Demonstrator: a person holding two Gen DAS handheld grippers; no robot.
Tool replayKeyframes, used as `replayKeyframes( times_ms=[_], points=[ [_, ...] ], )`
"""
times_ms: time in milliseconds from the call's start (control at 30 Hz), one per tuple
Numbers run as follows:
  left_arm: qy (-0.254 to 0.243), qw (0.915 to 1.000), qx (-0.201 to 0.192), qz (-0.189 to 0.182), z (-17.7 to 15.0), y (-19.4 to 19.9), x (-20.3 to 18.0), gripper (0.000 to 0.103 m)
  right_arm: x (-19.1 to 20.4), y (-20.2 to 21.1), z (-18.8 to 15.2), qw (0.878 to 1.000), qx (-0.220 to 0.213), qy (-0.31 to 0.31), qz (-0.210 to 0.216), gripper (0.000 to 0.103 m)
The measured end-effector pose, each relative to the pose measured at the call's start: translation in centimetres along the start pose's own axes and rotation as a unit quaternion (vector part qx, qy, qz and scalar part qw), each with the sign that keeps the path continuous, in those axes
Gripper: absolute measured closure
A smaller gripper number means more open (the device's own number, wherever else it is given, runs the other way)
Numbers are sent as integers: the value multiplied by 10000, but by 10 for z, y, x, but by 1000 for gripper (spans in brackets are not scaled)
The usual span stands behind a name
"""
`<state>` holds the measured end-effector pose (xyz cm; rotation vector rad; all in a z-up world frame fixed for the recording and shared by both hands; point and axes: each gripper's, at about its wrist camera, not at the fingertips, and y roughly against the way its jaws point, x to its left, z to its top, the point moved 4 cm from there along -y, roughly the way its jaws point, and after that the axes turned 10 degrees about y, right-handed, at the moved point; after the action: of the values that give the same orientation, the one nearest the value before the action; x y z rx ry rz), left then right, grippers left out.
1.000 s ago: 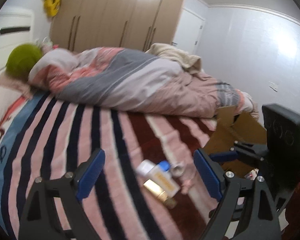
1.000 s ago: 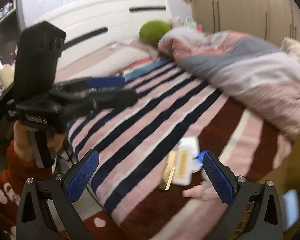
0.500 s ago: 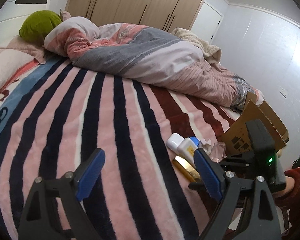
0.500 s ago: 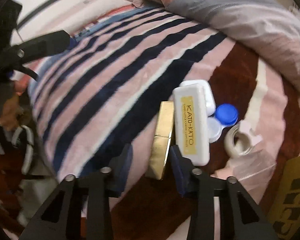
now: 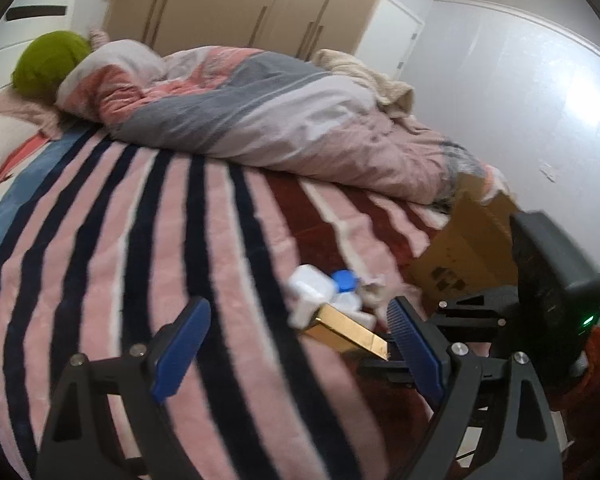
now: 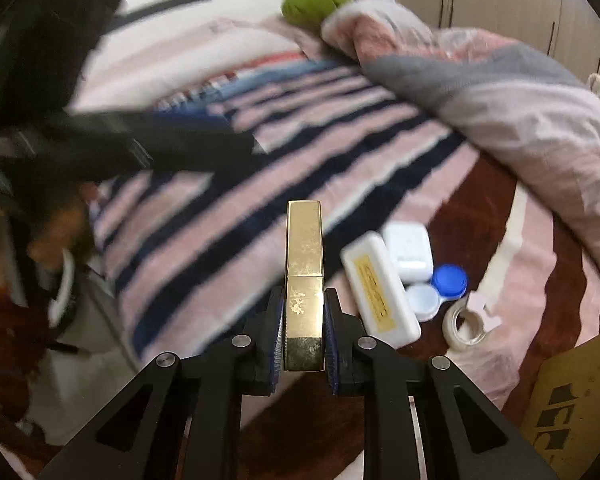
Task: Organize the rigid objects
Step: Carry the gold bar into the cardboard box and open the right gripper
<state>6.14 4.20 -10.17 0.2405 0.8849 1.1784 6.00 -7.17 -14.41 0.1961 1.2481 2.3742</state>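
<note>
My right gripper point(image 6: 303, 332) is shut on a gold rectangular box point(image 6: 304, 280) and holds it lifted above the striped blanket; the box also shows in the left wrist view point(image 5: 346, 334). On the blanket lie a white case with a yellow label point(image 6: 380, 292), a white case point(image 6: 410, 250), a blue-and-white lens case point(image 6: 440, 290) and a tape roll point(image 6: 464, 328). My left gripper point(image 5: 296, 344) is open and empty, above the blanket to the left of the items. A cardboard box point(image 5: 468, 248) stands at the right.
A bunched quilt point(image 5: 260, 108) lies across the far side of the bed, with a green pillow point(image 5: 50, 66) at the headboard. Wardrobes point(image 5: 240, 4) stand behind. The bed edge and floor are at the lower left in the right wrist view point(image 6: 80, 380).
My right gripper has closed on the gold box and lifted it off the blanket. My left gripper has stayed open and shifted a little.
</note>
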Motion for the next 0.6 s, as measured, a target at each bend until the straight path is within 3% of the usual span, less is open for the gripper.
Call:
replayKeyframes(
  times_ms=[100,267,333,600],
  points=[
    [-103,9992,6,-379,7,4,-26,16,3,34,11,9992,-402,11,86,90],
    [-447,9962,-81,-749,21,10,-77,55,-6,79,20,9963,-856,20,-21,90],
    [-695,9951,-152,-692,26,10,-100,62,-14,98,18,9948,-1014,-19,-128,90],
    [-1324,9855,14,-1061,40,-27,-194,63,-71,166,-24,9892,-1269,-462,-573,90]
  ],
)
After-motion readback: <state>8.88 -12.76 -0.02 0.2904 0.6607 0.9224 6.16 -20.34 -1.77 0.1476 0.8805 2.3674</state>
